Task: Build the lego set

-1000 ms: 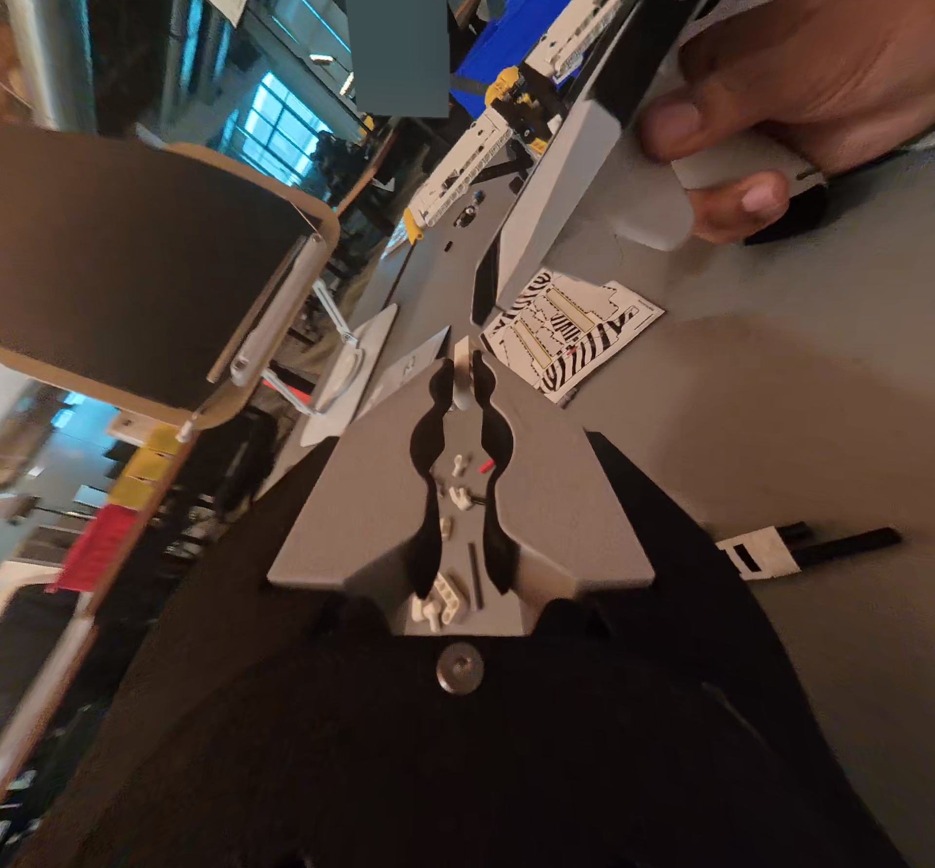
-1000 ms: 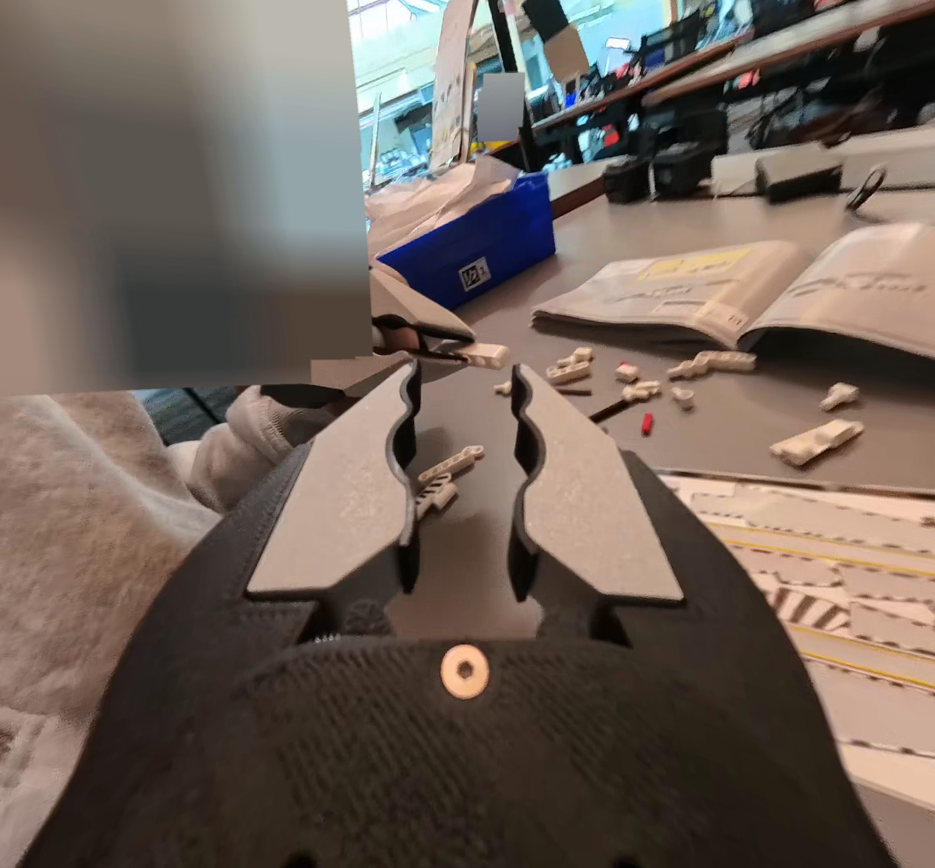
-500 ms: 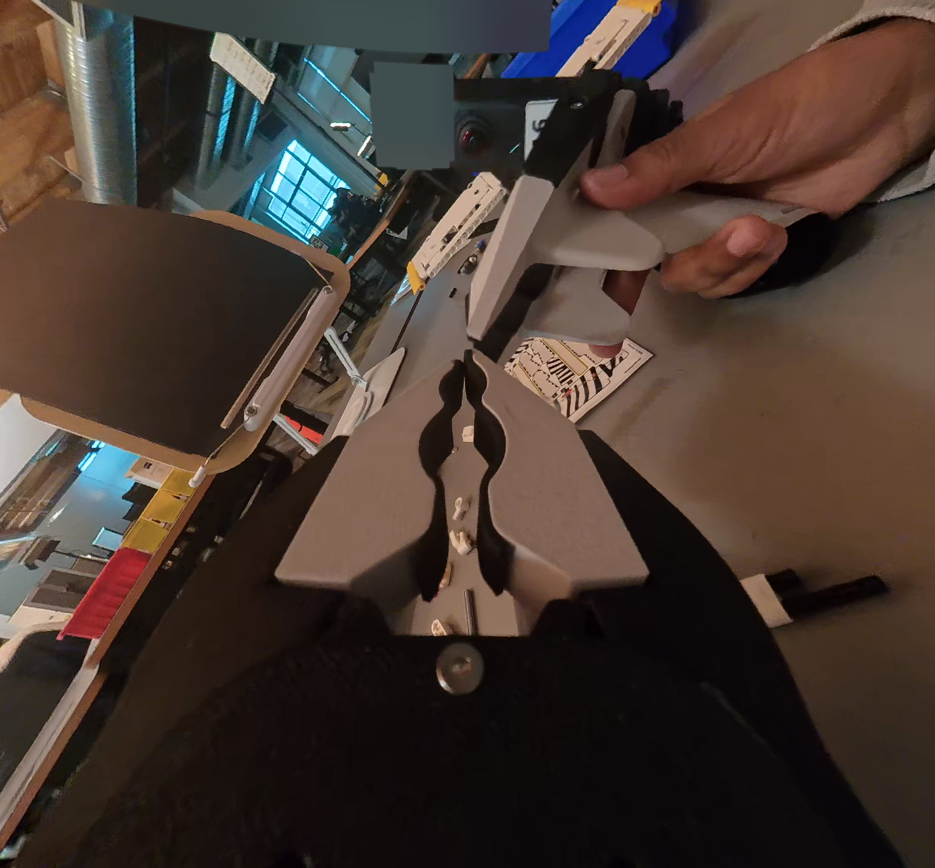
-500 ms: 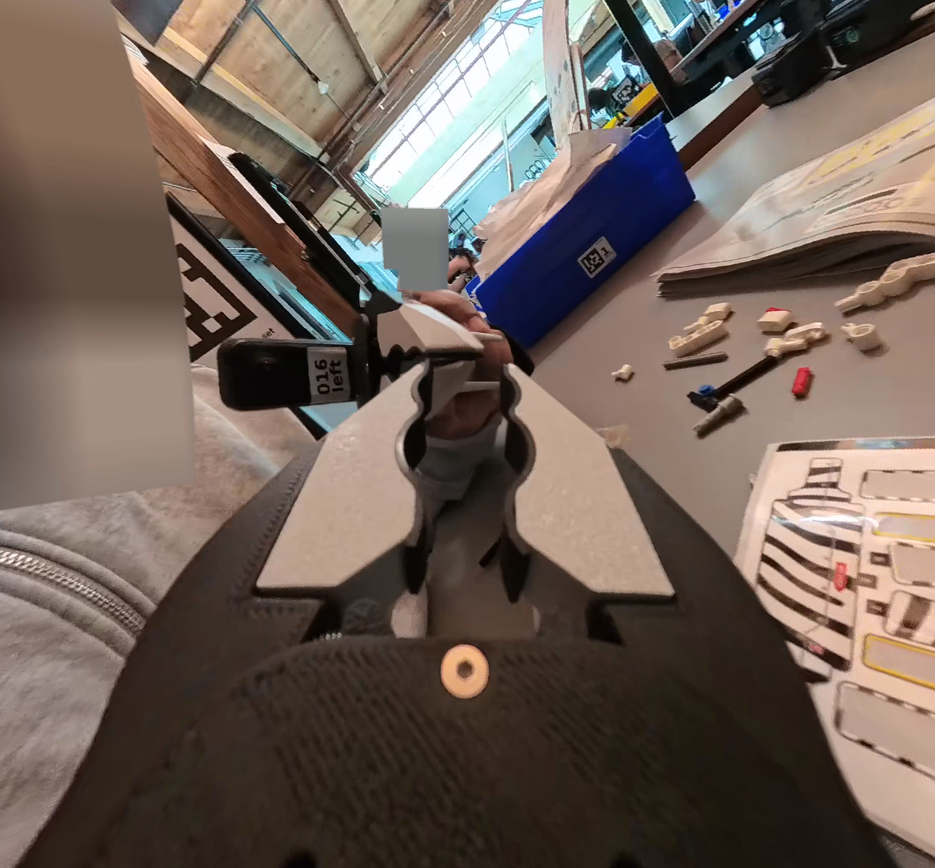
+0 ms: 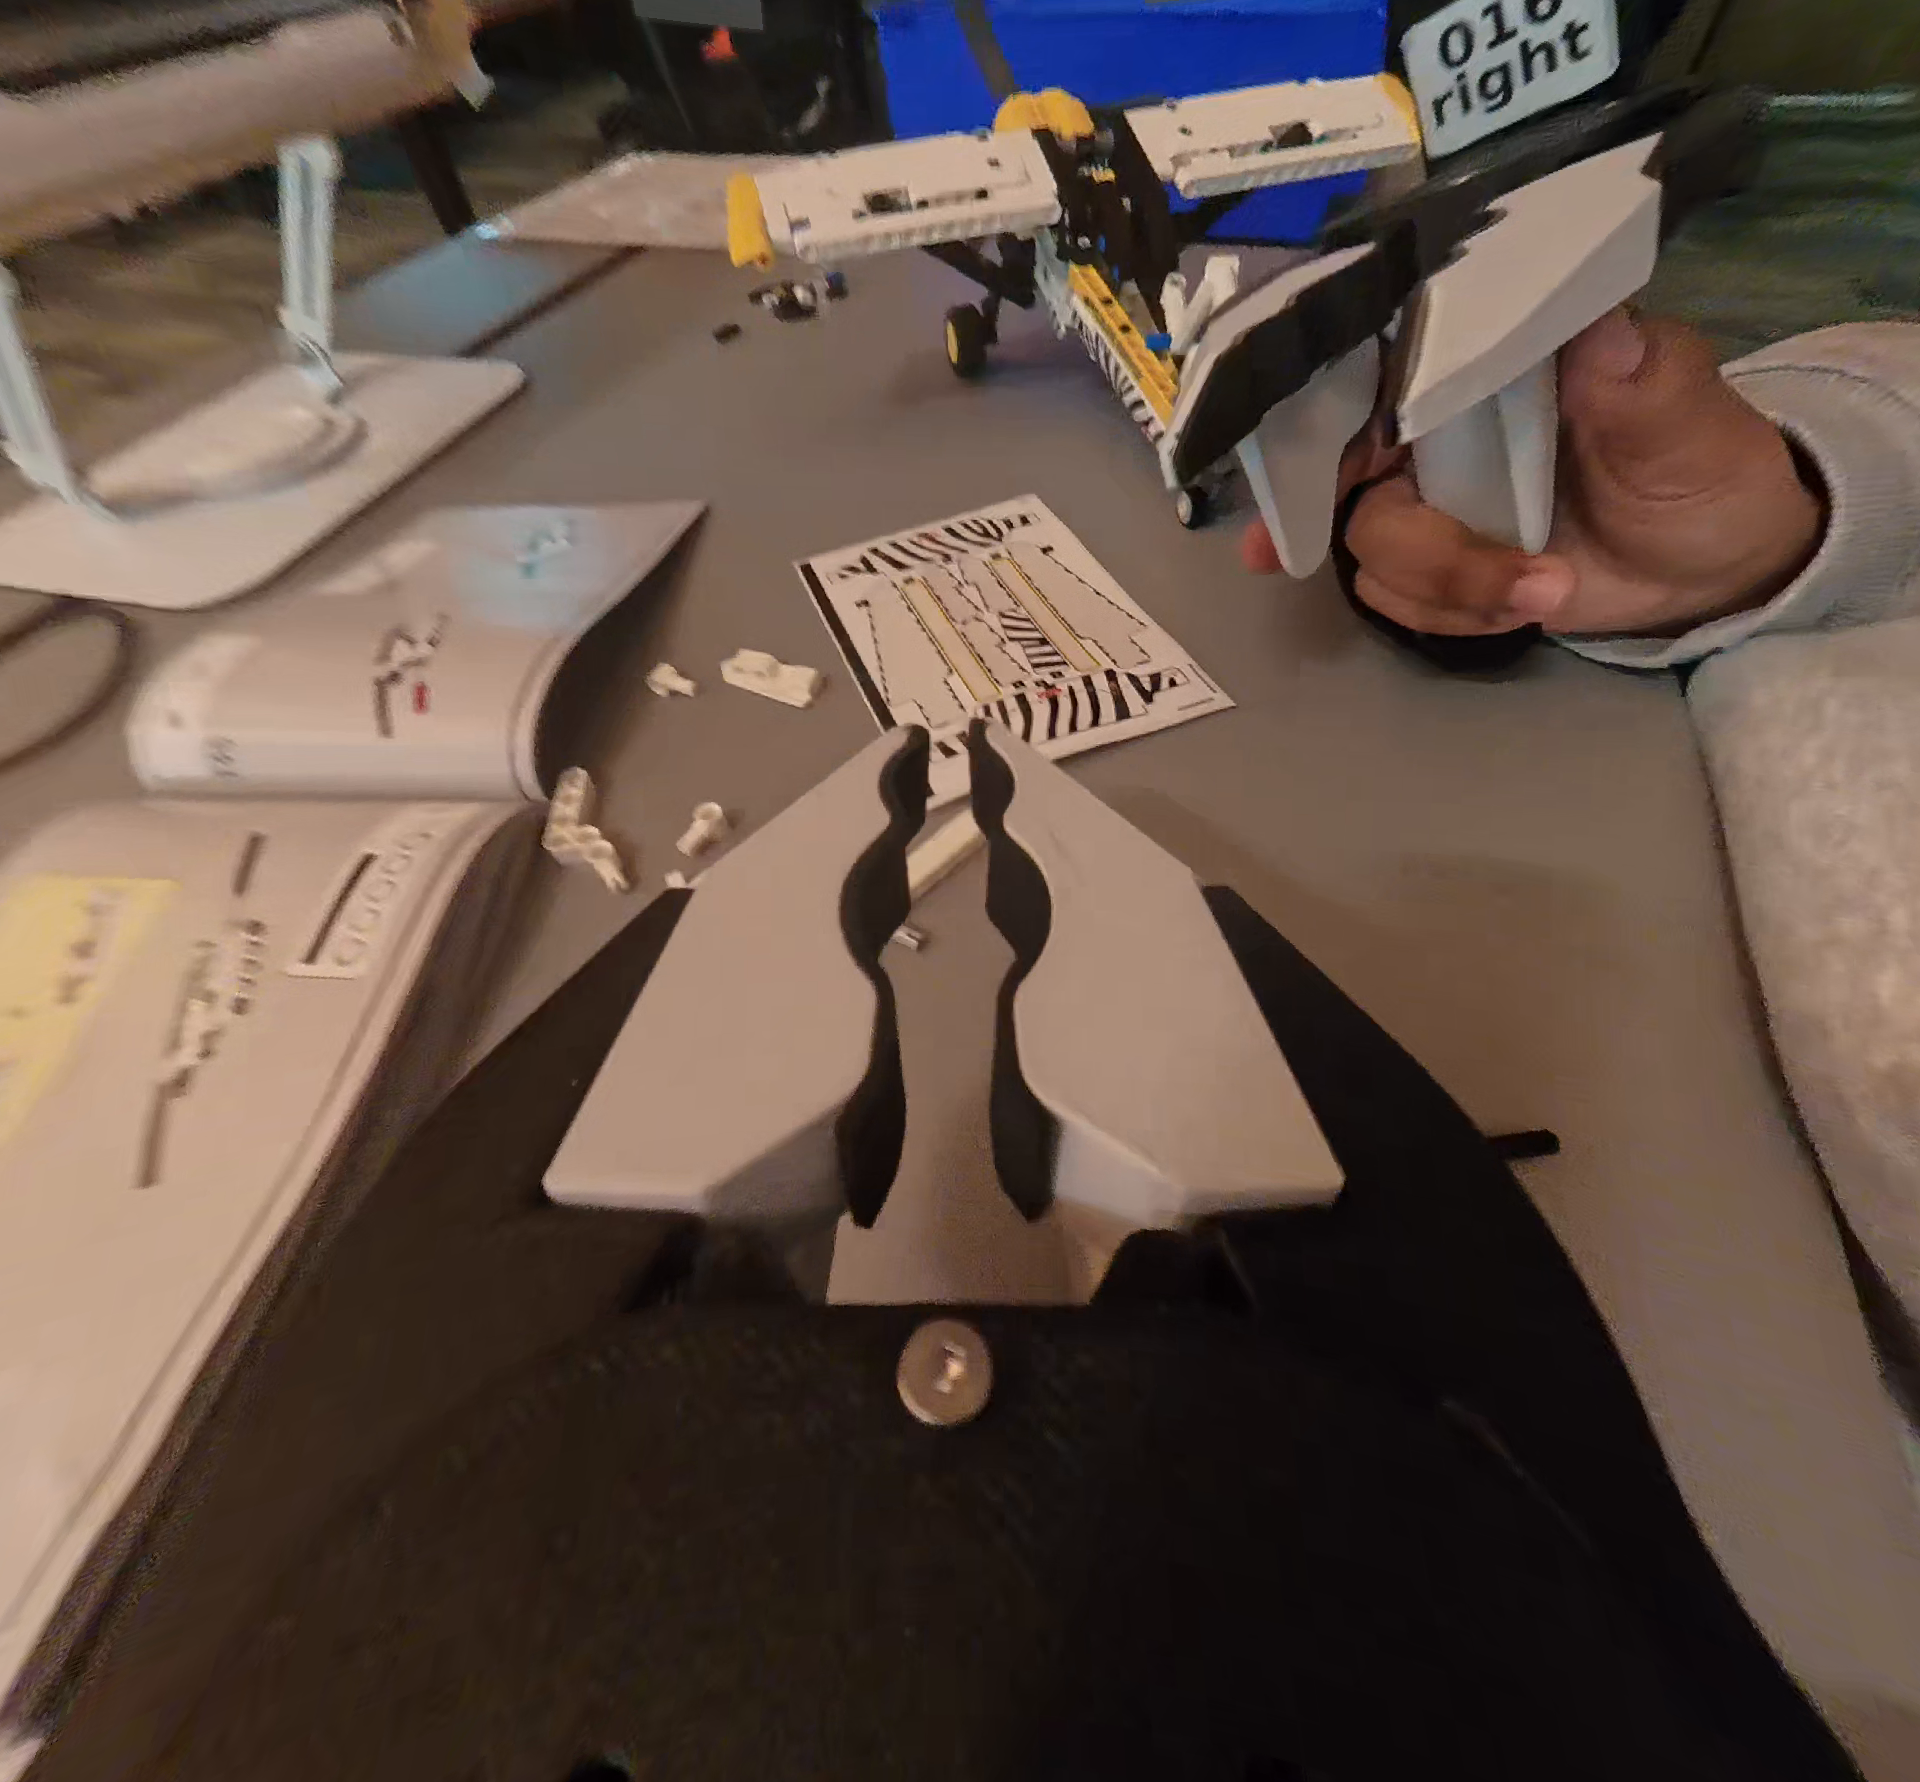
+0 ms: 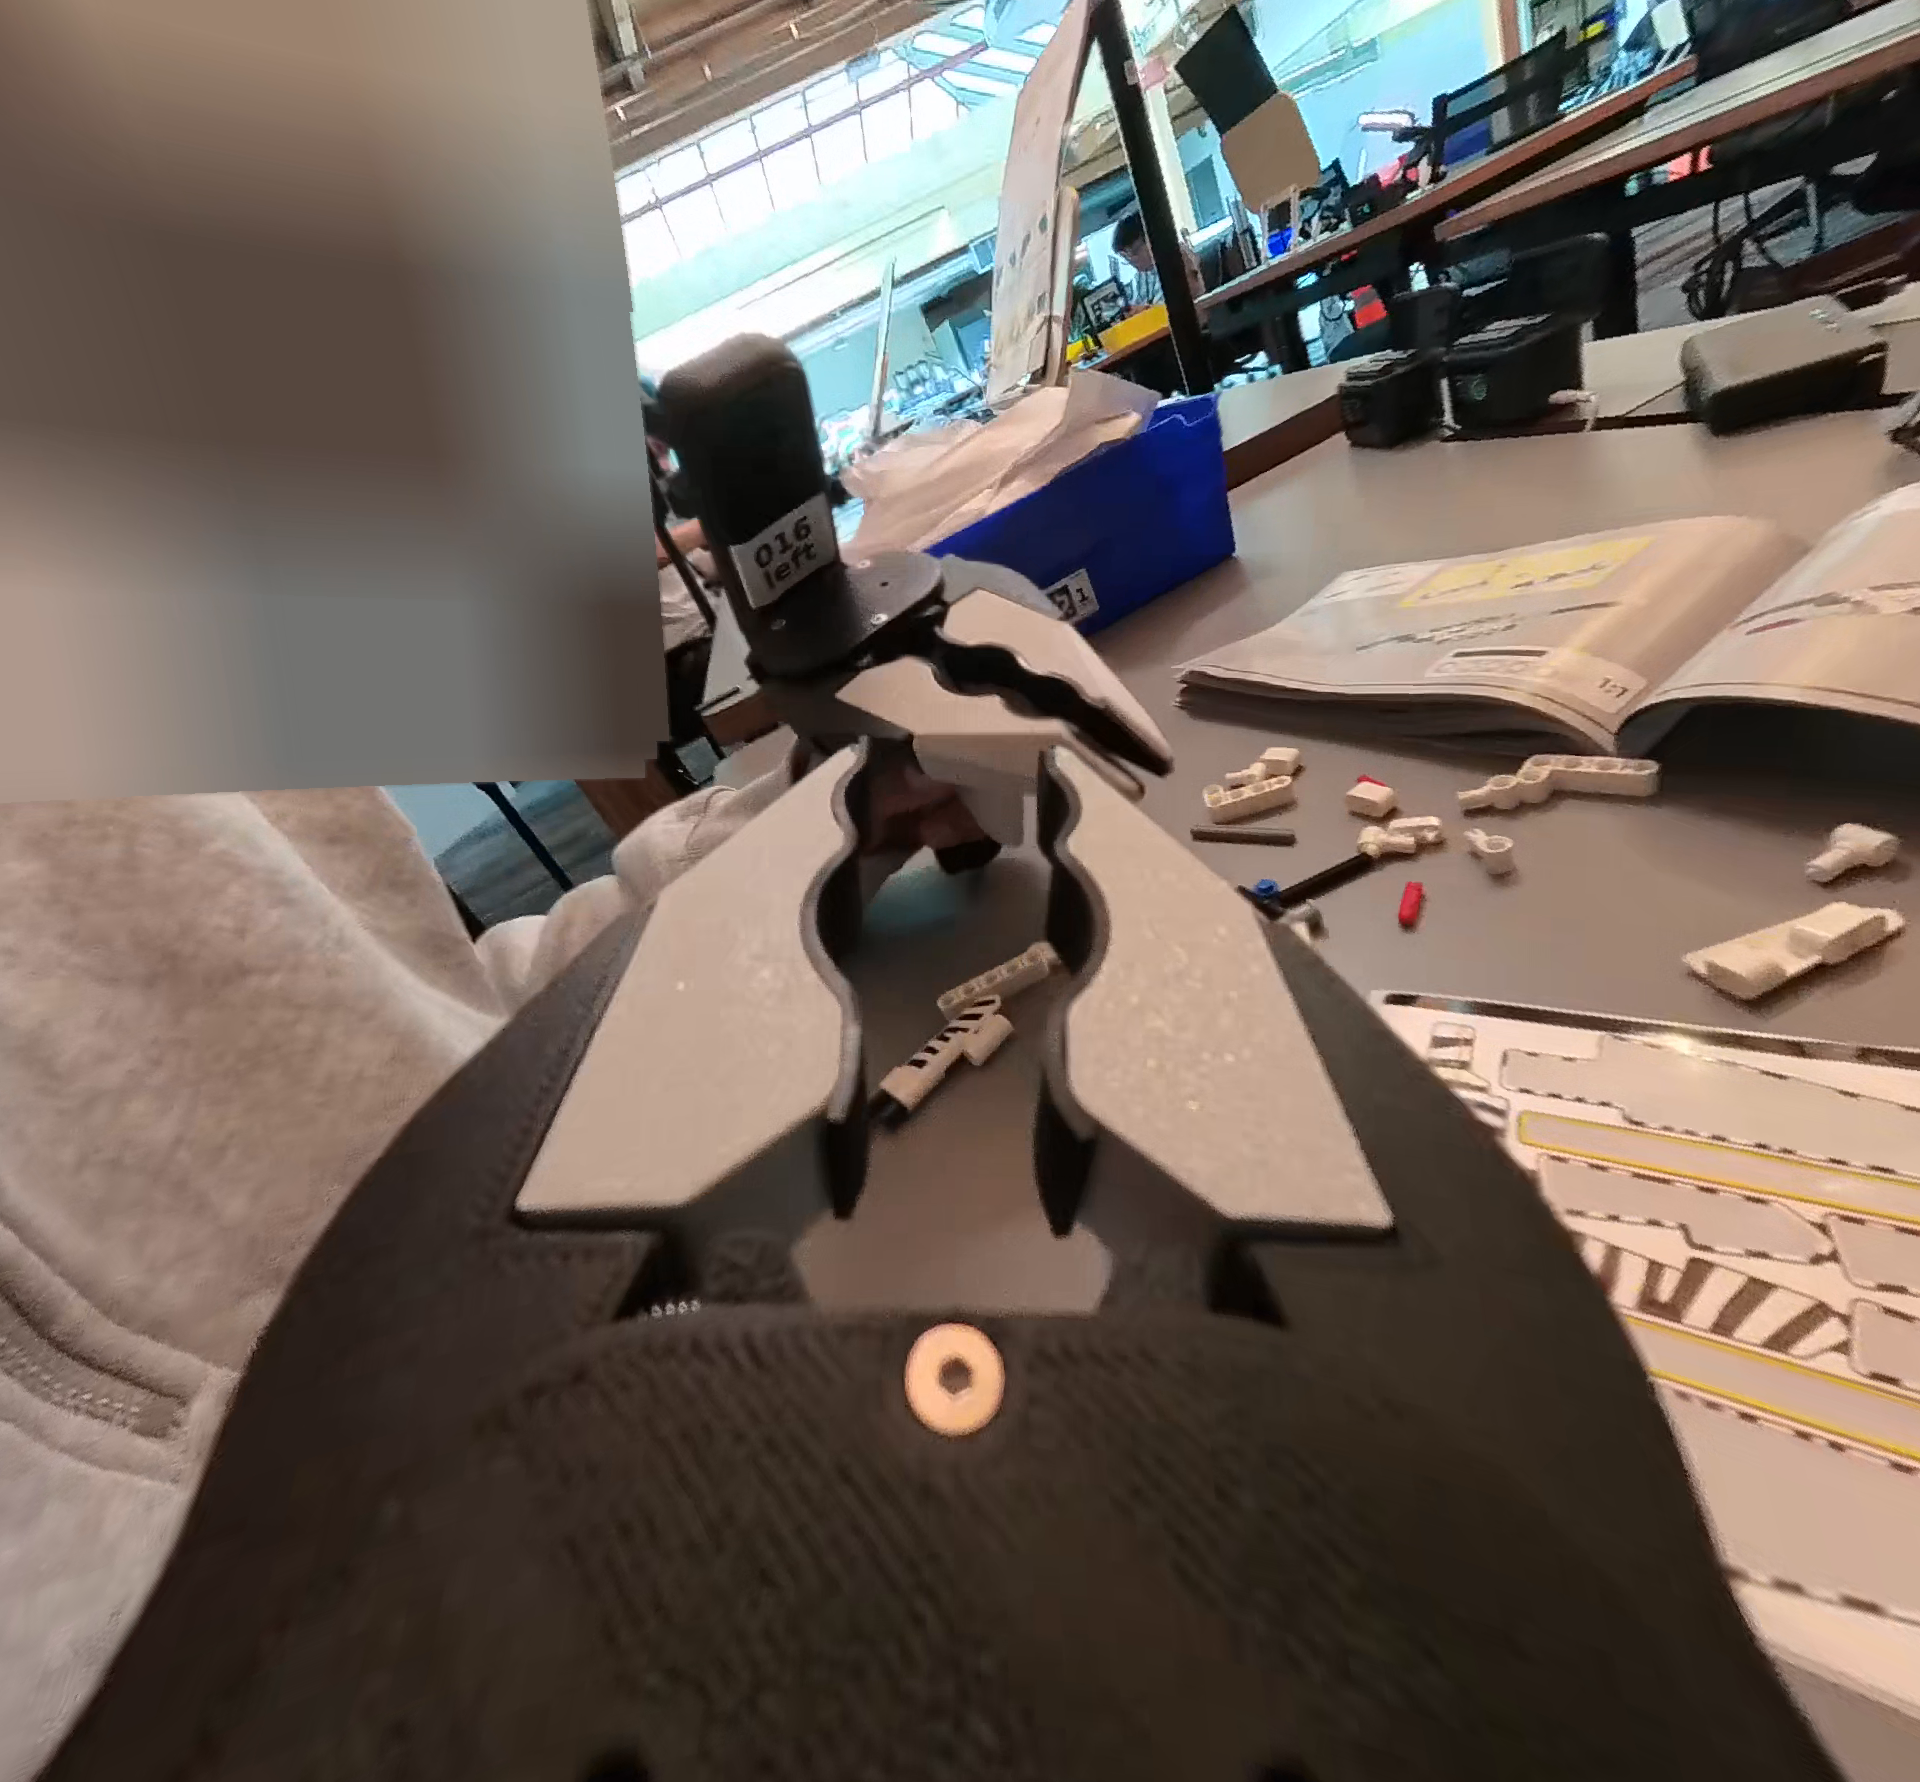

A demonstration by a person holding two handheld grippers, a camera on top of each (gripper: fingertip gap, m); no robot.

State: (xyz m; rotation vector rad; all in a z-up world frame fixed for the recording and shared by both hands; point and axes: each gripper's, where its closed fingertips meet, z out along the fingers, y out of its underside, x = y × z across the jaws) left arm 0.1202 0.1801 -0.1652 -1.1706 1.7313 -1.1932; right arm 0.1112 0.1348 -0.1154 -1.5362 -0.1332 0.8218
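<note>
Now you've swung both tools level over the table: left gripper [image 5: 943,745] nearly closed & empty, right gripper [image 6: 945,782] open & empty, plane model [image 5: 1049,205] parked upper centre, so pick a loose pc next.

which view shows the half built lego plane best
The left wrist view. The lego plane stands whole at the far end of the table, white wings, yellow nose and a wheel showing, its tail partly behind the right hand-held gripper. The right wrist view shows none of it, only loose pieces.
</note>
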